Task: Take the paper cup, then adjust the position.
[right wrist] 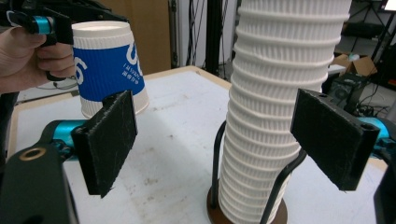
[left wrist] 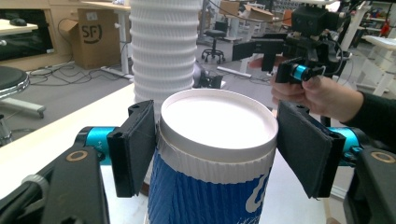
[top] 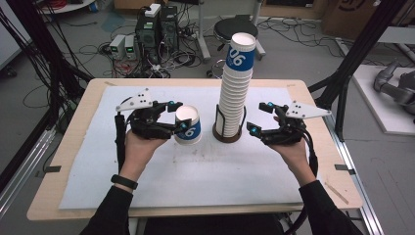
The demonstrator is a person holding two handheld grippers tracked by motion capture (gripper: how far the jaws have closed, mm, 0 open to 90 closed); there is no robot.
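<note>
Your left gripper point(top: 177, 116) is clenched on the upside-down blue-and-white ribbed paper cup point(top: 188, 125), pads just under its white base rim, above the white mat point(top: 147, 196). Your right gripper point(top: 259, 119) is released, jaws spread beside the tall stack of white ribbed cups point(top: 234, 93) in its wire holder point(right wrist: 219, 154). Bare mat lies between cup and stack.

One loose paper cup point(top: 188, 124). One tall stack of cups point(top: 236, 88) in one holder point(top: 227, 134). Two grippers point(top: 172, 116) point(top: 261, 118). One table point(top: 73, 147).
</note>
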